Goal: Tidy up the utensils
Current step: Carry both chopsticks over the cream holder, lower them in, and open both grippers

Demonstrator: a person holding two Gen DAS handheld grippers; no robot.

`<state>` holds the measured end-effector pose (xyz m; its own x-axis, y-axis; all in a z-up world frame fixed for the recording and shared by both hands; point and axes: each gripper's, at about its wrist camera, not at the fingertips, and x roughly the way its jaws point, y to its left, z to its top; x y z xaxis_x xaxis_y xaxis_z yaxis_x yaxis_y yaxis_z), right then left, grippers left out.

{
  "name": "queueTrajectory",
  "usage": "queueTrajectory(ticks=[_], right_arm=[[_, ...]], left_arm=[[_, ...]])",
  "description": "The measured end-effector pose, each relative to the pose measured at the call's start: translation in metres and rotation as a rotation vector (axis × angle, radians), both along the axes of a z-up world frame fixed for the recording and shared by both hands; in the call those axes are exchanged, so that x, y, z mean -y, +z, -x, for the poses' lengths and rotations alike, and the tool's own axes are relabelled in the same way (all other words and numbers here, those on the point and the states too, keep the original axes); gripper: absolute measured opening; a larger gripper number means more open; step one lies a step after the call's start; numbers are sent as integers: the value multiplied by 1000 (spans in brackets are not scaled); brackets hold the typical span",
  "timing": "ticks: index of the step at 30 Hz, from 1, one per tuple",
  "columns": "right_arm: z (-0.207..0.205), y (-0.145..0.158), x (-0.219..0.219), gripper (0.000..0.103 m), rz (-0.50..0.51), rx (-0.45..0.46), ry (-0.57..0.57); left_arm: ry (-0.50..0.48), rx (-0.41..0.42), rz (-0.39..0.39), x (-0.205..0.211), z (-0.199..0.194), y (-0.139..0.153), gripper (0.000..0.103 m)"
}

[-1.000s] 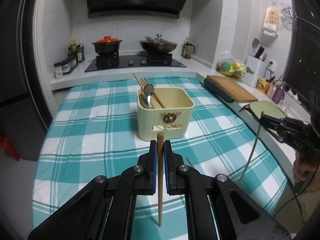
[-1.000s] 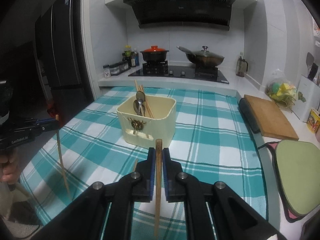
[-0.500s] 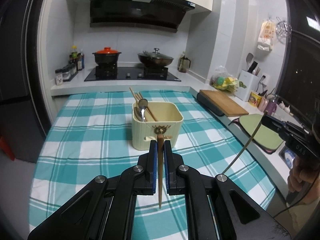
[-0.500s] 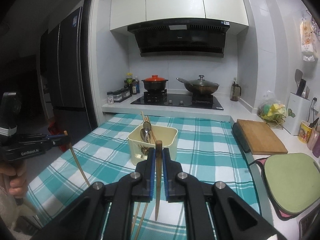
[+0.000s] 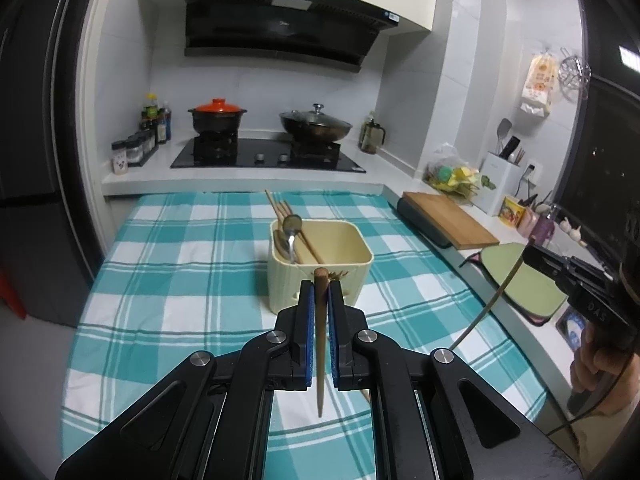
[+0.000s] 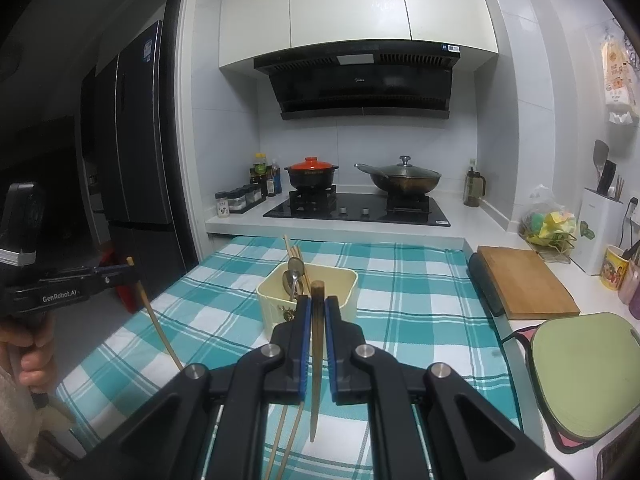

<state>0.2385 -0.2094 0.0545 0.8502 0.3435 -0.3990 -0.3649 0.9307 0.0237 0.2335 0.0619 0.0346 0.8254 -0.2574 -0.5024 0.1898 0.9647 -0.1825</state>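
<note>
While each gripper (image 5: 319,292) (image 6: 318,306) is clamping a light, stiff, slippery chopstick (image 5: 320,344) (image 6: 316,360) near its top, the tips are hanging free.

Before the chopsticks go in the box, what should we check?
1. Left tool shut on its chopstick: ok.
2. Right tool shut on its chopstick: ok.
3. Both chopsticks hanging clear of the tablecloth: ok.
4. Cream box upright, right half open for more: ok.
5. Spoon and chopsticks already inside leaning left, out of the way: ok.
6. Loose chopsticks left on the cloth: not ok.
</note>
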Motion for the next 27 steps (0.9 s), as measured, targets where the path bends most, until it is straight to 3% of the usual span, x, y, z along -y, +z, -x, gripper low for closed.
queueTrajectory(ticks=[14, 19, 27], right_arm=[[-25, -3, -4, 7, 5, -46, 13], [-36, 15, -5, 7, 11, -19, 14], [-72, 75, -19, 7, 10, 112, 16]], left_arm=[[1, -19, 14, -3, -17, 5, 4], [12, 51, 18, -9, -25, 43, 4], [75, 226, 20, -8, -68, 111, 4]])
